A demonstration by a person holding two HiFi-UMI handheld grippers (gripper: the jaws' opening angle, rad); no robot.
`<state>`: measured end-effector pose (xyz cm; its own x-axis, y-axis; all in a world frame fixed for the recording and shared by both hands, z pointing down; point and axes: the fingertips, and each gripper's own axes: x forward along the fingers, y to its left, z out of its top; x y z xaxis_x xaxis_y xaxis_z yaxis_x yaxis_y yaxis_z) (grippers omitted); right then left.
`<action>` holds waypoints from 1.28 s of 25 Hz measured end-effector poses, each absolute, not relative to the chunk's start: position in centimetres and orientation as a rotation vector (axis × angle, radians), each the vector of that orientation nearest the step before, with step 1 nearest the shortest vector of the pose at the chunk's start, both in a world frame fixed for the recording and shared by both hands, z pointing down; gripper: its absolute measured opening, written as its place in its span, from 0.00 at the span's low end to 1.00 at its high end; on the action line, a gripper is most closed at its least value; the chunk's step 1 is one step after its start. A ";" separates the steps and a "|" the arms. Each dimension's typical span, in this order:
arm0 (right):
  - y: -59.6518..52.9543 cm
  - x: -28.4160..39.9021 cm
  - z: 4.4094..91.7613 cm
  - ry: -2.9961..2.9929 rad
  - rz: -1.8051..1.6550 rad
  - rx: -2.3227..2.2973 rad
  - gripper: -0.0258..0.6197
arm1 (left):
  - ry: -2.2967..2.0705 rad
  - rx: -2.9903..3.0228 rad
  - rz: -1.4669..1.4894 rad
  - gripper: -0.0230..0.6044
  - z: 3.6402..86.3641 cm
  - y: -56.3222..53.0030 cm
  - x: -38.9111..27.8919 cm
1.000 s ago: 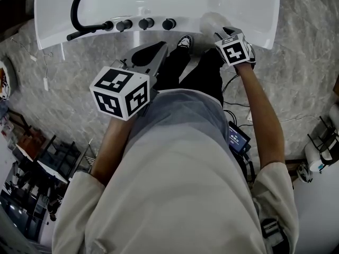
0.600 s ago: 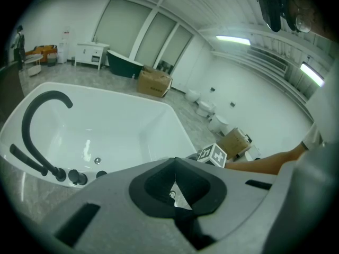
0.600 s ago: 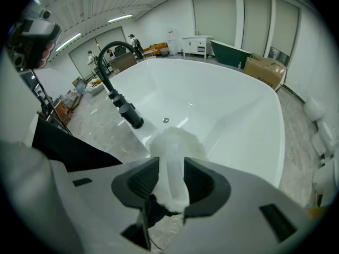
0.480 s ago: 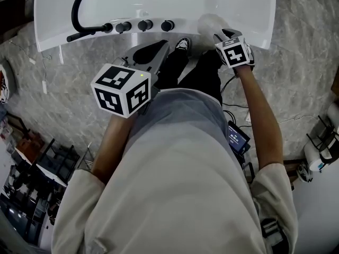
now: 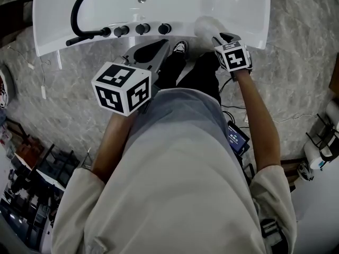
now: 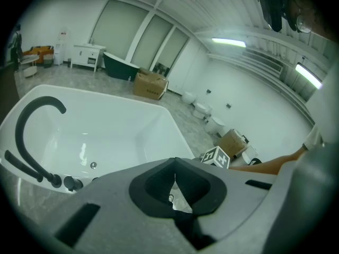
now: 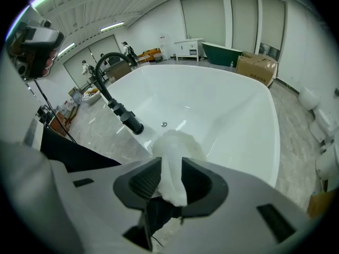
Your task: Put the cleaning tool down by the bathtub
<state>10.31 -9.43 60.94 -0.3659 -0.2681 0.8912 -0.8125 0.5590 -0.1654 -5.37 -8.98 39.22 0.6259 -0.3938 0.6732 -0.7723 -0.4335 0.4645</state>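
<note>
Closing your right gripper [image 5: 216,36], you are narrowing its fingers [image 7: 144,180] onto the white cleaning tool [image 7: 172,150], pinching it over the bathtub's [image 5: 254,20] near rim, so nothing is being set down yet. Your left gripper [image 5: 161,47] is hovering before the bathtub, fingers pressed together, empty.

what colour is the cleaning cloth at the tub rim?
White, plain, no pattern on the cloth. It shows best in the right gripper view.

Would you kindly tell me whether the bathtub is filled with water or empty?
Empty: the bathtub shows a bare white floor and an uncovered drain, with no water line in either gripper view.
</note>
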 end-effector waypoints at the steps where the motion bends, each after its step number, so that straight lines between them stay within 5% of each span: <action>1: -9.3 10.4 60.8 -1.905 0.776 0.879 0.22 | -0.909 2.062 0.610 0.04 39.2 -9.0 -5.3; 32: -6.8 13.9 54.2 -1.956 0.995 1.176 0.15 | -0.771 2.163 0.594 0.04 38.4 -10.3 -1.4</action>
<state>13.90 -6.76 54.17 -0.3942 -0.4235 0.8156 -0.9086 0.3129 -0.2766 -1.41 -10.29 38.44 0.7107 -0.3354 0.6185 -0.6837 -0.5363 0.4949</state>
